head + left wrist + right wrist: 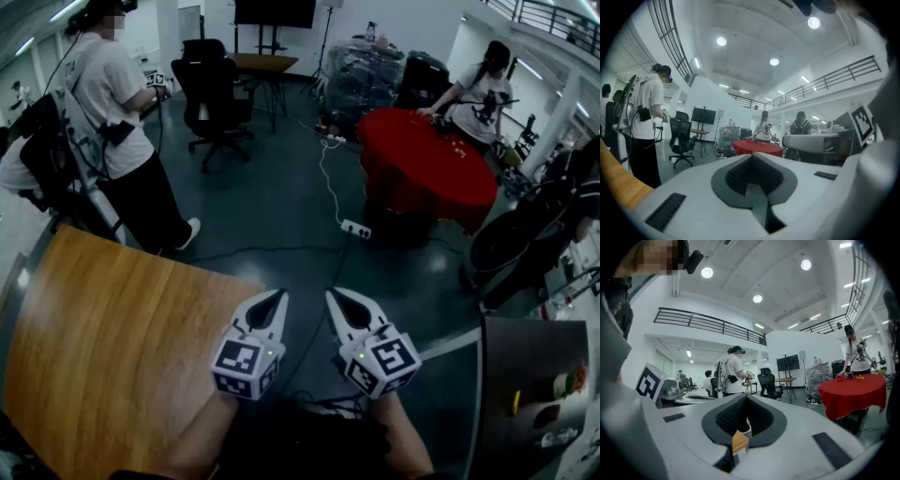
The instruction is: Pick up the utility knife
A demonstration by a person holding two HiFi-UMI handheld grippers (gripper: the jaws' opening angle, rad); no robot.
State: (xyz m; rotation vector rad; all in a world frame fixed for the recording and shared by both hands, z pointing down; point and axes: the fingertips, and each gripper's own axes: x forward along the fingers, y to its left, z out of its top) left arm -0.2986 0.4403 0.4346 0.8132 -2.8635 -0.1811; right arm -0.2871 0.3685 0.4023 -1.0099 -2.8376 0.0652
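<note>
Pointing roughly level, the left tool and the right tool are held side by side, close but apart, over the dark floor just past the edge of the wooden worktop. Both tools have their jaws fully together with nothing between them. The utility knife cannot be made out in any view. Small items on the dark worktop at right are too indistinct to identify.
</note>
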